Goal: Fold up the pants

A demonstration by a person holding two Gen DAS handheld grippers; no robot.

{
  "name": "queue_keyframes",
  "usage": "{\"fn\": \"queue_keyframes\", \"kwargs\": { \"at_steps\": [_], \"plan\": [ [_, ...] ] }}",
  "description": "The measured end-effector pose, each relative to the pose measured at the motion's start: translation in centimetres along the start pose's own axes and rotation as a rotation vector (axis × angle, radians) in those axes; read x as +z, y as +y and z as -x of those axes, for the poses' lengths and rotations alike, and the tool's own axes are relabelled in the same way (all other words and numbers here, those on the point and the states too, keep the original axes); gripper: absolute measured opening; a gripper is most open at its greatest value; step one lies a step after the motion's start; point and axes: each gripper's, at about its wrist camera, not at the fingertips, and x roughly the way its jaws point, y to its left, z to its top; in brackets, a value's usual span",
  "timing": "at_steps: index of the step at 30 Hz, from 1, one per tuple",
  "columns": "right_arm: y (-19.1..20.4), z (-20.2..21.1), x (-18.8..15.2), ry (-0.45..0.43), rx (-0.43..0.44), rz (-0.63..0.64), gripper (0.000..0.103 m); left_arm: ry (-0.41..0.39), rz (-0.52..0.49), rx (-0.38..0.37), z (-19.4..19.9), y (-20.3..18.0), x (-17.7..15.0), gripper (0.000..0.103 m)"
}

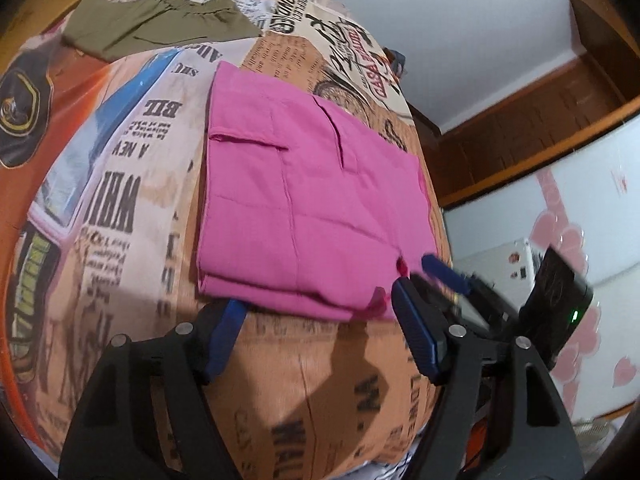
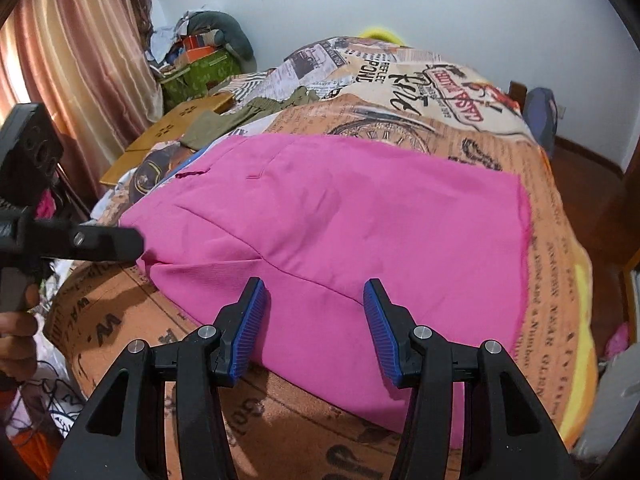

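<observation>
Pink pants (image 1: 312,200): a folded rectangle of several layers is seen laid flat on the bed, filling the middle of both views; seams and a pocket slit are visible on the top layer.
Pants edges: the stacked layer edges are seen at the lower left of the fabric in the left wrist view; a frayed corner is seen at the lower right, just beside the right blue pad.
Bed cover (image 1: 132,184): a blanket printed with newspaper text and poster pictures is spread under the pants, in orange, cream and blue.
Left gripper (image 1: 316,336): the jaws are held wide apart at the bottom of the frame, with the near edge of the pants lying between the blue pads; no fabric is pinched. In the right wrist view it is seen at the left edge (image 2: 132,242), with its black tip touching the pants' left corner.
Right gripper (image 2: 316,320): the jaws are held apart above the near part of the pants, and nothing is clamped between the blue pads. In the left wrist view it is seen blurred at the lower right (image 1: 444,272), just beside the pants' corner.
Green garment (image 1: 160,24): an olive piece of clothing is seen lying loosely at the upper left of the bed, well apart from the pink pants.
Curtain (image 2: 76,52): pink-brown drapes are seen at the upper left of the right wrist view.
</observation>
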Motion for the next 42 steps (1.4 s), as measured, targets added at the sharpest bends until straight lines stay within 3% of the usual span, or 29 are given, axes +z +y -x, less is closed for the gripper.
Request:
{"fn": "queue_keyframes", "kwargs": {
  "at_steps": [5, 8, 10, 15, 20, 25, 31, 33, 42],
  "plan": [
    [-0.1, 0.1, -0.2, 0.002, 0.021, -0.008, 0.047, -0.014, 0.023, 0.027, -0.8, 0.0, 1.8, 0.071],
    [-0.2, 0.1, -0.1, 0.002, 0.028, -0.023, 0.049, -0.035, 0.0, 0.103, -1.5, -0.5, 2.6, 0.056],
    [-0.4, 0.0, 0.0, 0.004, 0.031, -0.036, 0.049, -0.038, -0.045, 0.15, -2.0, -1.1, 2.9, 0.038],
    [-0.1, 0.1, 0.7, 0.021, 0.012, -0.026, 0.049, -0.107, -0.196, 0.252, -1.6, -3.3, 2.5, 0.025],
    [1.0, 0.6, 2.0, 0.0, 0.002, 0.007, 0.049, -0.221, -0.341, 0.385, 0.8, -4.9, 1.5, 0.021],
    [3.1, -0.2, 3.6, -0.021, 0.044, 0.012, 0.049, -0.264, -0.36, 0.431, 3.6, -3.8, 0.6, 0.021],
    [7.8, -3.0, 3.8, 0.058, 0.094, 0.117, 0.049, -0.33, -0.397, 0.504, 6.5, -2.7, -1.0, 0.021],
    [9.1, -3.9, 3.5, 0.098, 0.123, 0.153, 0.049, -0.351, -0.417, 0.505, 7.4, -2.8, -1.3, 0.02],
    [9.1, -3.6, 2.9, 0.093, 0.198, 0.117, 0.049, -0.399, -0.556, 0.443, 8.1, -7.2, -1.7, 0.018]
  ]
}}
